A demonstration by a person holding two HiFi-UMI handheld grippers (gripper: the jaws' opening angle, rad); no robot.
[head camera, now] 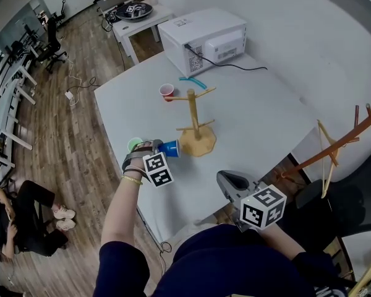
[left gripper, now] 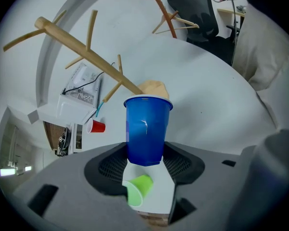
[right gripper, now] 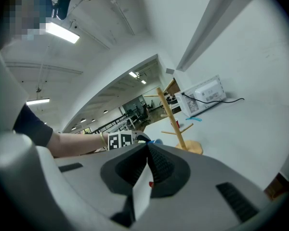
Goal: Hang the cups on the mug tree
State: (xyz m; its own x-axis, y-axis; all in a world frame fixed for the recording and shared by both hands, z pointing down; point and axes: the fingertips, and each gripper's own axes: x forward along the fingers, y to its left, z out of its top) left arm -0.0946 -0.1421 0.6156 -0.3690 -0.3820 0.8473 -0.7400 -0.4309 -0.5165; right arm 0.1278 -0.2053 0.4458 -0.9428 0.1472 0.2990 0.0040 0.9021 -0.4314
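**A:** Where is the blue cup (left gripper: 145, 129) right now?

**B:** It's in the left gripper (left gripper: 144, 154). The jaws stand wide and clamp the cup's lower half from both sides. The rim points away from the hand, toward the round base of the wooden mug tree (head camera: 195, 121). The cup is off the white table (head camera: 266, 122) and just beside that base, touching no peg.

**A:** And the other cups?

**B:** A green cup (head camera: 134, 144) lies on its side on the table near the front edge, right under the left hand. A red cup (head camera: 167, 91) lies on its side beyond the tree, on the microwave's (head camera: 204, 39) side. Nothing hangs on the tree's pegs.

**A:** What about the right gripper (right gripper: 147, 150)?

**B:** It's clenched tight, jaws pressed together with nothing between them. It sits low at the near edge of the table, well apart from the tree, and aims across toward it.
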